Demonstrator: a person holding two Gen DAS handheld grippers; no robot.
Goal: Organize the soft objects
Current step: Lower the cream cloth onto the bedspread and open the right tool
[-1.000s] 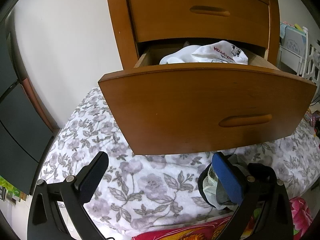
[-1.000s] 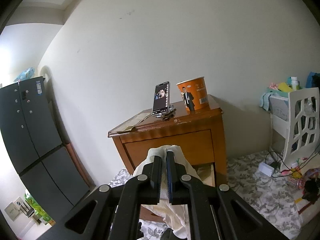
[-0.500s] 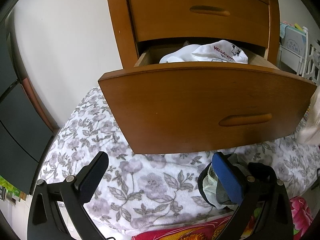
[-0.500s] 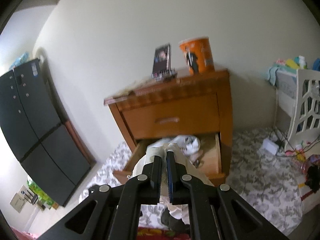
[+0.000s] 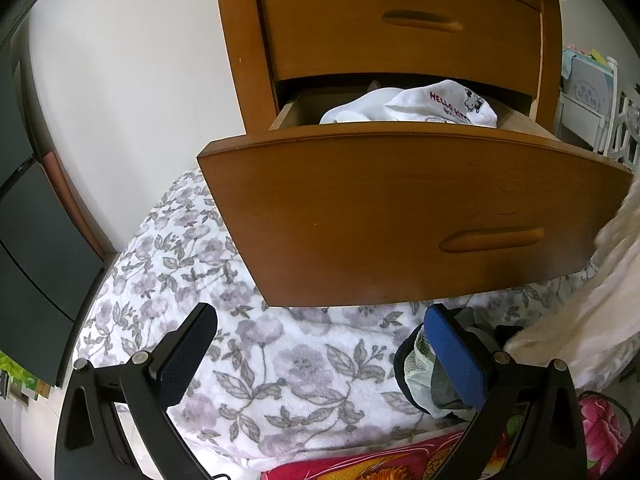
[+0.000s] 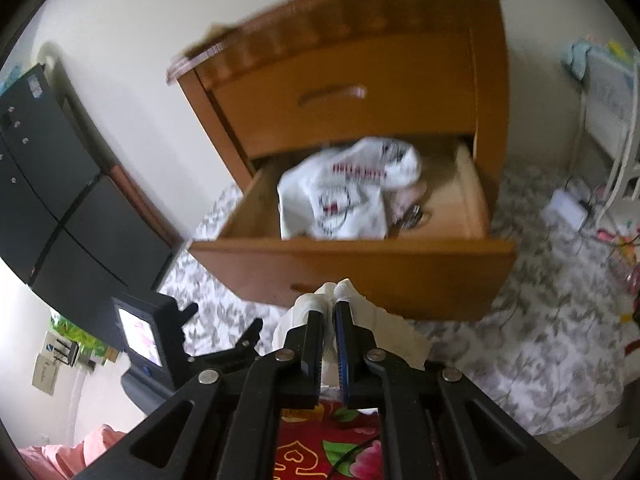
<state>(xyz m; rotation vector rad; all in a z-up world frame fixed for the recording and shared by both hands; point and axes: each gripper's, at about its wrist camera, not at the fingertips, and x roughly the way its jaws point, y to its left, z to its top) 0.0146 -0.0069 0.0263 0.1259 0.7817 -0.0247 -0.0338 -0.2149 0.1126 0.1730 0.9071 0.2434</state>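
My right gripper (image 6: 329, 312) is shut on a cream cloth (image 6: 384, 328), held just in front of and above the front panel of the open lower drawer (image 6: 360, 264). The cloth also shows at the right edge of the left wrist view (image 5: 600, 300). White printed clothes (image 6: 344, 196) lie in the drawer; they also show in the left wrist view (image 5: 416, 106). My left gripper (image 5: 320, 340) is open and empty, low over the floral blanket (image 5: 224, 280), below the drawer front (image 5: 400, 200). A small pile of dark and grey clothes (image 5: 424, 376) lies by its right finger.
The wooden nightstand (image 6: 352, 80) has its upper drawer shut. A black cabinet (image 6: 48, 184) stands to the left. A white rack (image 6: 616, 92) and cables are on the right. A red floral quilt (image 6: 328, 448) lies below the grippers.
My right gripper has tipped down and moved toward the open drawer with the cream cloth. The cloth has come into the left wrist view from the right. The left gripper has not moved.
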